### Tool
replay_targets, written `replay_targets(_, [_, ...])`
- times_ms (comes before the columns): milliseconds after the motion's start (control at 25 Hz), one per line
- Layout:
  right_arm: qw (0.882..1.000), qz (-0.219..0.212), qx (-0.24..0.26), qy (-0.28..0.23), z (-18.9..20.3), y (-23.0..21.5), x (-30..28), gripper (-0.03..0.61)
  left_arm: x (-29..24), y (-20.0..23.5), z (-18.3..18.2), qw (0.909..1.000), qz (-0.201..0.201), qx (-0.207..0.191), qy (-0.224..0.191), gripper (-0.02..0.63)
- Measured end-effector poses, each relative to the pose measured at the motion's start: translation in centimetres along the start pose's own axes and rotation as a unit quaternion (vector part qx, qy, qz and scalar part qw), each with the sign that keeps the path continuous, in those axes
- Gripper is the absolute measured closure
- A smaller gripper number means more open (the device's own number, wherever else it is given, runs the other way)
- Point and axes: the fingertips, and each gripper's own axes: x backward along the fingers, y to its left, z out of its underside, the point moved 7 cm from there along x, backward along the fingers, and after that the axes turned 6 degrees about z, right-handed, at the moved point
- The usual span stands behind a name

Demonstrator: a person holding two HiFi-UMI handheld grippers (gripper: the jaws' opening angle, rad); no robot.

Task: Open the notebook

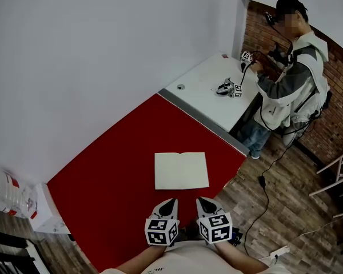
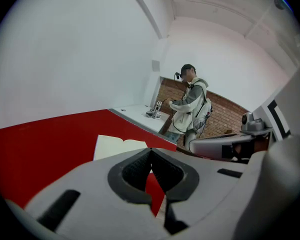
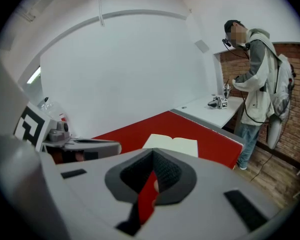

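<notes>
At the far left a clear plastic container [image 1: 8,194] sits off the corner of the red table [image 1: 103,181], well apart from the work. Your left gripper [image 1: 170,201] hovers over the table's near edge, its 2 jaws brought together at the tips with nothing between them; its own view shows only red tabletop through the gap lower down. Just beyond it, and between the 2 grippers' lines of sight, the notebook [image 1: 181,170] lies flat near the table's near-right corner, already spread open to 2 blank cream pages with the spine crease running away from you, so the task looks done. Judge it a light, thin thing: the pages are likely soft and easy to crease or tear, and the whole book would probably slide on the smooth red surface if you push it. If you need to lift a leaf or the cover, take it at a free outer edge or corner, away from the spine, with a shallow pinch, and pin the other half down with the second gripper. Your right gripper [image 1: 201,201] hangs beside the left, its jaws likewise closed on nothing. Farther right stands a white table [image 1: 206,104] carrying another gripper, where a bystander [image 1: 288,81] works.
</notes>
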Motion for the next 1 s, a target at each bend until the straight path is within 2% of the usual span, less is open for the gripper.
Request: replay_targets(1000, [1.000,-0.005,0.010,0.008,0.54,0.09,-0.11,0.573,-0.02,-0.09,0.16,0.9999,0.005,0.008,-0.006,0.609])
